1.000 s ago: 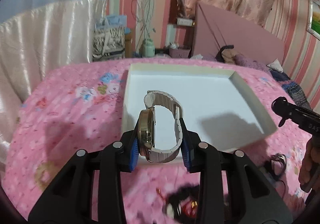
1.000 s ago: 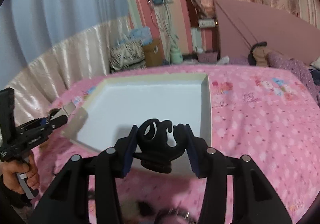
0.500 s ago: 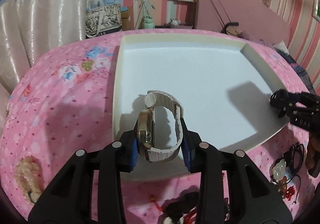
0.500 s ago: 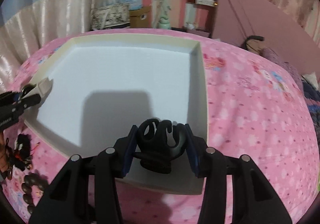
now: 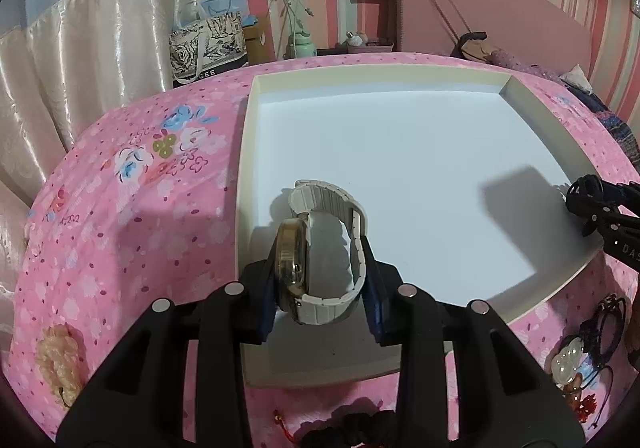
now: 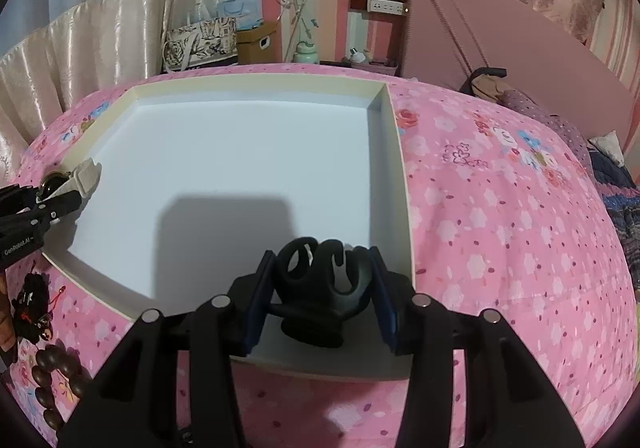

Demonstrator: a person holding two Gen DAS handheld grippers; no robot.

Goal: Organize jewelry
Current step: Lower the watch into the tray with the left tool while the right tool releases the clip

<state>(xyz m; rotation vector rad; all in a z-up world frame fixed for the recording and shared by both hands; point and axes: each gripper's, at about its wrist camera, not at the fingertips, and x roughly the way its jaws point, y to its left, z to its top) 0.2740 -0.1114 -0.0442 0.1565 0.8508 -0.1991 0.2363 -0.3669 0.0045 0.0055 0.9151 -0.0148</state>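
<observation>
While my left claw (image 5: 323, 284) is squeezing the white watch (image 5: 320, 252) over the near left part of the white tray (image 5: 400, 80), my right claw (image 6: 322, 298) is squeezing a black hair clip (image 6: 320, 288) over its near right corner.

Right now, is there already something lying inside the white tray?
No, the tray floor is bare; the watch and the black clip are both held above it in the grippers.
</observation>
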